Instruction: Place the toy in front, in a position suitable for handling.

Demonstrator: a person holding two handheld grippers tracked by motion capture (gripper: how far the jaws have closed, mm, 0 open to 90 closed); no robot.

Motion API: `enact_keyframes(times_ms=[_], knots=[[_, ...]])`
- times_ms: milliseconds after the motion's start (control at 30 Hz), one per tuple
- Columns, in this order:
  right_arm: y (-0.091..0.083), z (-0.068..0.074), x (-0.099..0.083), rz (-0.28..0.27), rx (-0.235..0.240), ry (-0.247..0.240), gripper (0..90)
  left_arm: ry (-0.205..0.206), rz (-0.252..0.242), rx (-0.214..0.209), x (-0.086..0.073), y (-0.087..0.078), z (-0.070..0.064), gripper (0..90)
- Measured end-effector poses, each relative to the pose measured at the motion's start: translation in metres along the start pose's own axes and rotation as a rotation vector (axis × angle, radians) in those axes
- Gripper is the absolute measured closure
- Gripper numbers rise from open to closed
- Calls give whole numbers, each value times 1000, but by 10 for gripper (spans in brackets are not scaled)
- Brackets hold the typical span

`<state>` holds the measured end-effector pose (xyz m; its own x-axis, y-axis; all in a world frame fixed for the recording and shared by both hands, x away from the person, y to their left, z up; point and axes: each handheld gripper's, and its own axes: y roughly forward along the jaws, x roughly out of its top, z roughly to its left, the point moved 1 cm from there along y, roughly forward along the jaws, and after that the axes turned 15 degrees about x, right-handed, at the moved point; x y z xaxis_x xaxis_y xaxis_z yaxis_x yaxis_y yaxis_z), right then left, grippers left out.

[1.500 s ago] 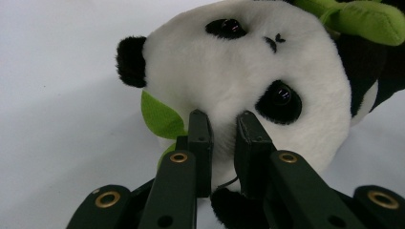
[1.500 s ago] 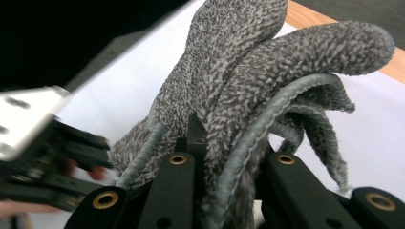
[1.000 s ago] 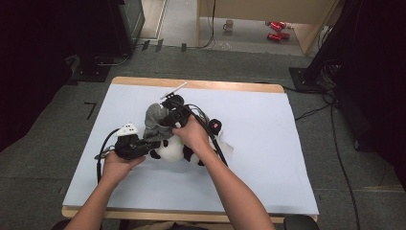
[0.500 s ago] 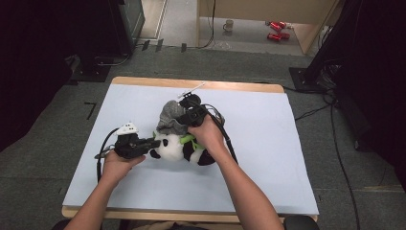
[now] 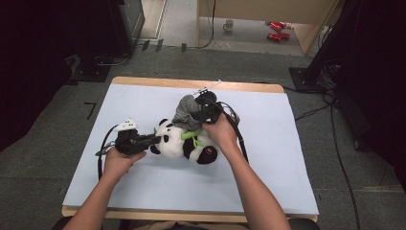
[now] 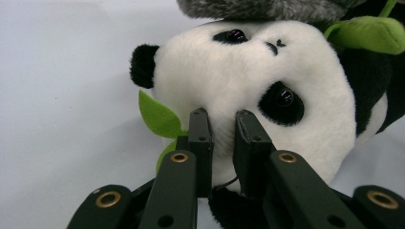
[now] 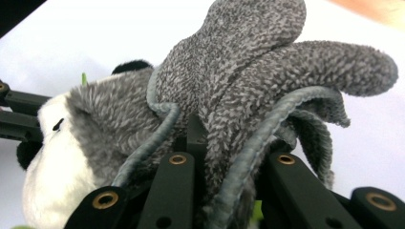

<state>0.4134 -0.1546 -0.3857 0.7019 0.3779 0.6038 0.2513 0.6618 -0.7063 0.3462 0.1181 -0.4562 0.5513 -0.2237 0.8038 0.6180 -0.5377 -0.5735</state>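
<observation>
Plush panda (image 5: pixel 179 143) lying beneath bunched grey cloth (image 5: pixel 186 111)

**A recording lab, not a home**

The pale blue table (image 5: pixel 143 201) stands alone on grey carpet tiles (image 5: pixel 43 163), ringed by black curtains (image 5: pixel 43 52) at nine and three o'clock. Cables (image 5: pixel 335 143) trail over the floor at three o'clock. At twelve o'clock stands a plywood partition (image 5: pixel 268 9), with a mug (image 5: pixel 229 24) and red tools (image 5: pixel 276 30) on the bare floor beneath it.

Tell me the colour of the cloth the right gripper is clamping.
Grey cloth, with a smooth grey hem; the right gripper view shows it best.
</observation>
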Motion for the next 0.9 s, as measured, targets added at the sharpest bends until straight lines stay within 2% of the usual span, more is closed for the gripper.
enact_keyframes(times_ms=[100,200,467,633,767,900], knots=[[-10,0,3,-32,-9,14,795,-9,7,1,1,2,3,797],[-22,5,7,-72,18,16,795,-21,9,-2,3,5,5,800],[-29,39,18,-118,107,-40,795,-36,1,-2,8,10,8,803],[-24,61,22,-118,166,-72,795,-45,3,-5,11,13,10,804],[-10,69,19,-85,212,-71,795,-48,0,-10,12,13,11,805],[9,65,11,-24,185,-59,795,-49,-4,-12,12,14,11,805]])
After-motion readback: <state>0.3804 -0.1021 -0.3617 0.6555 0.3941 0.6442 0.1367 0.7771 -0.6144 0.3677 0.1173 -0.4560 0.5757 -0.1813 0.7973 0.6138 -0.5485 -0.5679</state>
